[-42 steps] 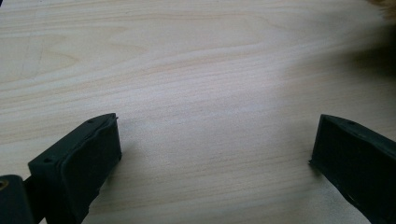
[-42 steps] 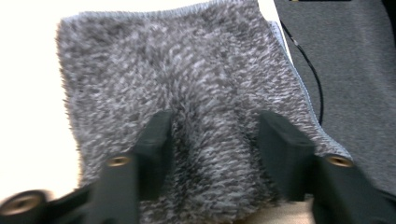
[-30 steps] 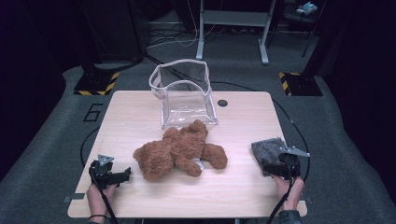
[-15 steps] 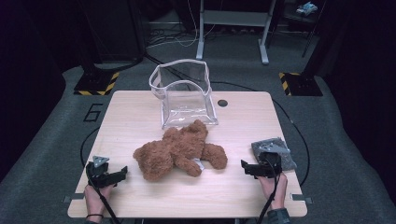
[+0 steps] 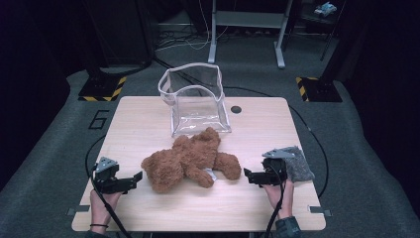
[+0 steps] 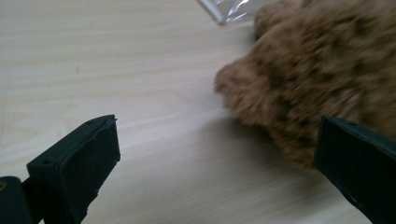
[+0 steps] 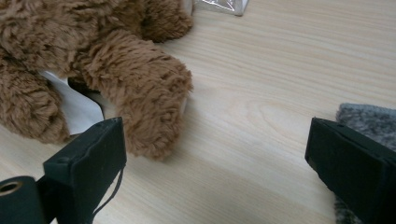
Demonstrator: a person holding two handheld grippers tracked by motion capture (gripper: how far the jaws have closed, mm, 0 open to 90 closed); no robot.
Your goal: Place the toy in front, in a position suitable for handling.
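A brown teddy bear (image 5: 190, 160) lies on its side in the middle of the wooden table (image 5: 148, 124), its head toward the left. A clear plastic zip bag (image 5: 194, 101) stands open just behind it. My left gripper (image 5: 133, 177) is open, low over the table, a short way left of the bear's head (image 6: 317, 70). My right gripper (image 5: 247, 177) is open too, right beside the bear's leg (image 7: 144, 88). A white tag (image 7: 77, 105) lies under the bear. A grey fuzzy cloth (image 5: 298, 166) sits by my right hand.
A round dark hole (image 5: 236, 109) marks the table's back right. Beyond the table are grey carpet, a metal stand's legs (image 5: 245, 29) and yellow-black striped floor plates (image 5: 104, 89). Cables trail from both grippers off the front edge.
Both grippers have moved inward toward the bear. The right one left the grey cloth and now sits by the bear's leg; the left one came closer to its head.
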